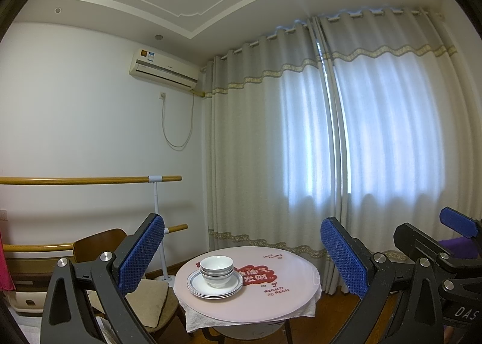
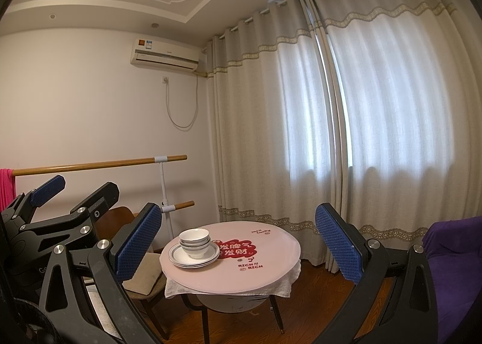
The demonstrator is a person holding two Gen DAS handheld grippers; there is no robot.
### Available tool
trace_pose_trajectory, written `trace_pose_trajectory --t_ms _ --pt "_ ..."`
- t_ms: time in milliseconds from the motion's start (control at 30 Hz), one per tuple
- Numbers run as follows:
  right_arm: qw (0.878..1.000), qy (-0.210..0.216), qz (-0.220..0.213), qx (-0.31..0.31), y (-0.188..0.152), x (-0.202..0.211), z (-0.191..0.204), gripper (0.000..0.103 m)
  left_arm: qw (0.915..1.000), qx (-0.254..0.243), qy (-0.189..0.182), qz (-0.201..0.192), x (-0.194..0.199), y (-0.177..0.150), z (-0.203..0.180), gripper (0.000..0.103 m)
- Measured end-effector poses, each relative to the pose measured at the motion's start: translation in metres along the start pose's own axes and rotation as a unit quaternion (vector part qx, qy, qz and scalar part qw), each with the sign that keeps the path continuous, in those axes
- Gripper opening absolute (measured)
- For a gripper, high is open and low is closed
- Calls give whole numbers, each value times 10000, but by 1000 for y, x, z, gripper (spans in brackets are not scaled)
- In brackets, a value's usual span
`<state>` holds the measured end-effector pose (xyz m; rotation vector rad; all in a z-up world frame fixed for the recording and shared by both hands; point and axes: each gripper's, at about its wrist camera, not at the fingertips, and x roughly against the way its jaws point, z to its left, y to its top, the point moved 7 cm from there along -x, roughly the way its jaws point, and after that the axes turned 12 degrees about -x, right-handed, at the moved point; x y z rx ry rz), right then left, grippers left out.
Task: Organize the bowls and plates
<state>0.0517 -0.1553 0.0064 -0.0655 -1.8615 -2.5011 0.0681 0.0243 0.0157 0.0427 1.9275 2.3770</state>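
Bowls [image 1: 216, 271]: glazed ceramic, slippery, fragile; grip at rim.
Plates [image 1: 215, 285]: stacked beneath.
Left gripper [image 1: 242, 253]: spread, empty.
Right gripper [image 2: 238, 241]: spread, empty.

1. A small round table with a pale pink top [image 1: 289, 292] [image 2: 271, 265] printed in red stands on wooden flooring [image 2: 316, 298].
2. A white cloth [image 1: 198, 318] [image 2: 180, 286] hangs beneath the top.
3. Stacked white plates [image 1: 195, 282] [image 2: 177, 255] sit at its left side, carrying nested white bowls [image 1: 216, 270] [image 2: 194, 241].

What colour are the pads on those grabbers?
Blue, with a dimpled texture, on the left hand-held gripper's pads; clearest in the left wrist view.
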Motion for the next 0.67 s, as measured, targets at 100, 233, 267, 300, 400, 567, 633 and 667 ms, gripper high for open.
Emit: trace_pose_trajectory --t_ms 100,233,267,300,400,567,633,667 --pt "10000 -2 -4 4 0 0 0 103 10000 0 1 1 0 0 0 102" --pt "10000 0 0 0 -1 0 0 103 10000 0 4 2 0 -1 0 102" --pt "10000 -3 -7 2 0 0 0 103 10000 1 5 1 0 0 0 102" --pt "10000 -1 -4 1 0 0 0 103 10000 3 5 2 0 0 0 102" --pt "10000 -3 -2 -2 0 0 0 103 10000 -2 3 4 0 -1 0 102" --pt "10000 -5 1 -3 0 0 0 103 10000 0 1 11 0 -1 0 102" --pt "10000 -7 8 -4 -2 -1 1 103 10000 5 -5 20 0 -1 0 102" --pt "10000 -8 12 -5 -2 0 1 103 10000 4 -5 29 -1 -1 0 102"
